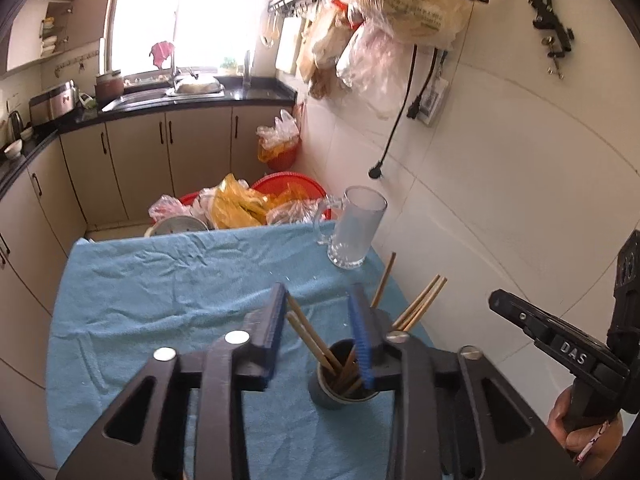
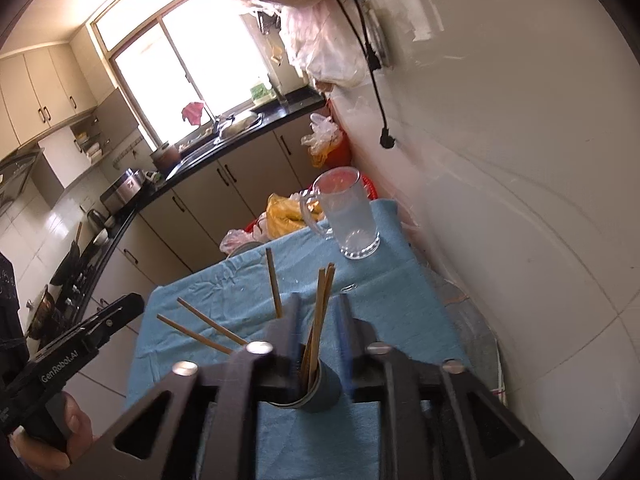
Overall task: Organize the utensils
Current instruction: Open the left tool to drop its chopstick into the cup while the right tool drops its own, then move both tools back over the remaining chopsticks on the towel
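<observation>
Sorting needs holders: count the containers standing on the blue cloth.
2. A clear glass handled mug stands at the blue cloth's far right corner; a dark round cup holding wooden chopsticks stands closer, near the right edge. More may be hidden.

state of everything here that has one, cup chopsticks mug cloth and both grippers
cup: upright, holds chopsticks
chopsticks: leaning in cup, fanned out
mug: upright, looks empty
cloth: spread flat, wrinkled
left gripper: open, holds nothing
right gripper: open, holds nothing
</observation>
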